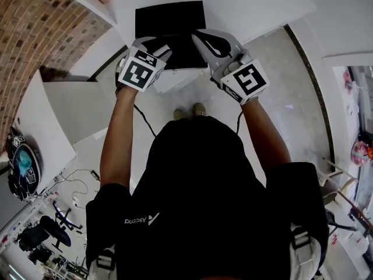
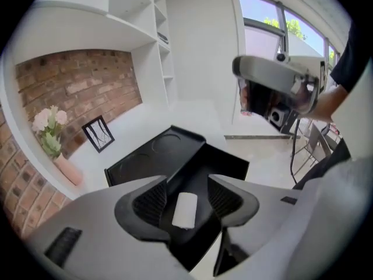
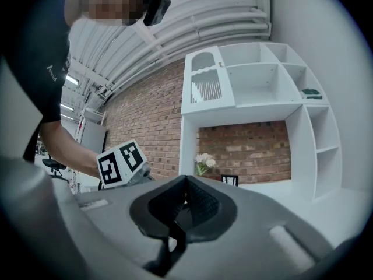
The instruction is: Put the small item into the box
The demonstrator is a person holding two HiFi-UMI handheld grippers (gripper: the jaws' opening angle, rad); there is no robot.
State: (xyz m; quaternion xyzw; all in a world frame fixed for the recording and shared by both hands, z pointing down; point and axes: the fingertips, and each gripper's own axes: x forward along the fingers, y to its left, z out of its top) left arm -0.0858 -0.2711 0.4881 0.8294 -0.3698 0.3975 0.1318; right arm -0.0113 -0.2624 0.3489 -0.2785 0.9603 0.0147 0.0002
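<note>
Your left gripper (image 2: 187,185) is spread around the small white rounded block (image 2: 185,210) over the black open box (image 2: 224,165), right gripper (image 3: 185,182) pressed together: withdraw skewed and you could flick it out.

White item (image 2: 185,210) lies inside the open black box (image 2: 226,167).

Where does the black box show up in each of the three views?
Head view: the black box sits at top centre.
Left gripper view: it lies open in the centre of the picture.
Right gripper view: not in it.
Shared landmark: the brick wall, upper left in the head view, left in the left gripper view, centre in the right gripper view.
</note>
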